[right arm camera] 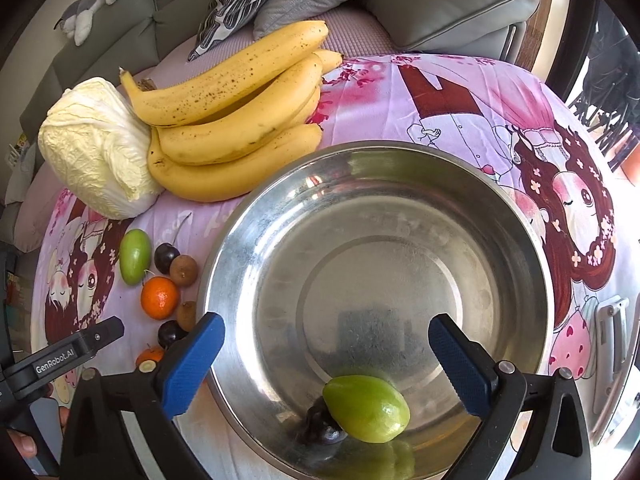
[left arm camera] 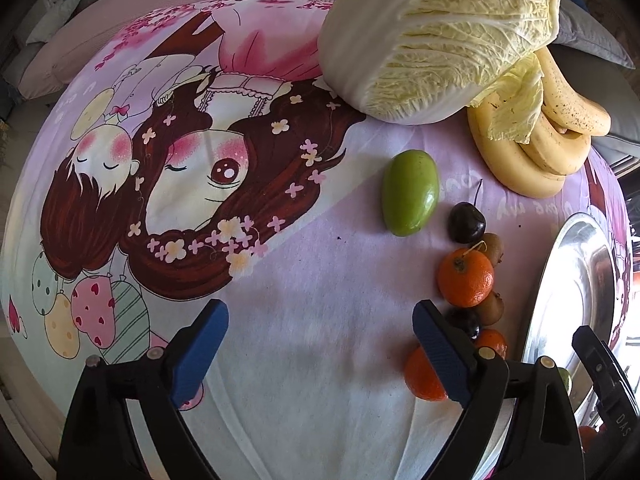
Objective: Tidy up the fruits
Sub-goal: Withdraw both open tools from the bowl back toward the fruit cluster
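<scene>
Fruits lie in two places: a loose group on the cartoon-print cloth covering the worktop, and two pieces inside the steel bowl.

Left wrist view: the left gripper points toward 12 o'clock, low over bare cloth, its blue-padded jaws spread wide with nothing between them. At 2 o'clock from it sit a green fruit, a dark cherry, a brown kiwi and an orange mandarin. A second mandarin lies just beside the right-hand pad, partly hidden by it. A napa cabbage occupies 1 o'clock, touching the banana bunch at 2 o'clock. The bowl rim appears at 3 o'clock.

Right wrist view: the right gripper is held above the bowl interior, aimed toward 12 o'clock, jaws fully apart and holding nothing. A green fruit in the bowl rests at 6 o'clock, near the bowl's near wall, touching a dark round fruit on its 9 o'clock side. The left gripper's black body shows at 8 o'clock, outside the bowl.
</scene>
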The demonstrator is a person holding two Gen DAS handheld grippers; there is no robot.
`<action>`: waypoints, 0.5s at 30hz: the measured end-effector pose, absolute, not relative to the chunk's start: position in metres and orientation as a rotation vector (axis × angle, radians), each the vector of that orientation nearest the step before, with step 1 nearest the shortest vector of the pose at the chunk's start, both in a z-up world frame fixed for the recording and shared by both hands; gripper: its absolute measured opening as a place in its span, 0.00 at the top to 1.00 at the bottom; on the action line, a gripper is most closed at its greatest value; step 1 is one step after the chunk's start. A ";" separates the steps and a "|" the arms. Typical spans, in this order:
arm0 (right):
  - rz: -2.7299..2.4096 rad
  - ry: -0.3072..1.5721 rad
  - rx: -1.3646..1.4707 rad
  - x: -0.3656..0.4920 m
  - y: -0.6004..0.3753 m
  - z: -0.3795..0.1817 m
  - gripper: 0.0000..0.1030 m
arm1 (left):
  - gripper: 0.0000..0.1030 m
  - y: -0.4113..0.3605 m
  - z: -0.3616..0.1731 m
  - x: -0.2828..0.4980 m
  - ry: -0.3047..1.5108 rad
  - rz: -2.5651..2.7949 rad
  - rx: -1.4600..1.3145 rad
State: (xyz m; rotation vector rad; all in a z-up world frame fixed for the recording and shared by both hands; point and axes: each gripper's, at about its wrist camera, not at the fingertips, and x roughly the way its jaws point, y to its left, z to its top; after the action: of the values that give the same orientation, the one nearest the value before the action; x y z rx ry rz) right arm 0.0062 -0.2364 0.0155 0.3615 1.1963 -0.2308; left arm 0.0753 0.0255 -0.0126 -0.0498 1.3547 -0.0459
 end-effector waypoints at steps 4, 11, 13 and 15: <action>-0.215 1.200 0.357 0.006 -0.233 0.014 0.00 | 0.09 0.022 -0.007 0.070 1.359 -0.077 -0.055; -0.141 1.192 0.341 0.007 -0.218 0.017 0.00 | 0.09 0.027 0.002 0.061 1.345 -0.073 -0.097; -0.116 1.187 0.340 0.008 -0.213 0.018 0.00 | 0.09 0.033 0.001 0.062 1.337 -0.056 -0.117; -0.092 1.179 0.340 0.009 -0.209 0.018 0.00 | 0.09 0.037 0.002 0.063 1.330 -0.044 -0.140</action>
State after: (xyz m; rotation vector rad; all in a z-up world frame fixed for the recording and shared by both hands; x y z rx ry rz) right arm 0.0094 -0.2087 0.0184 0.3398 1.1792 -0.0924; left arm 0.0626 0.0375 0.0018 -0.1399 1.3303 -0.0442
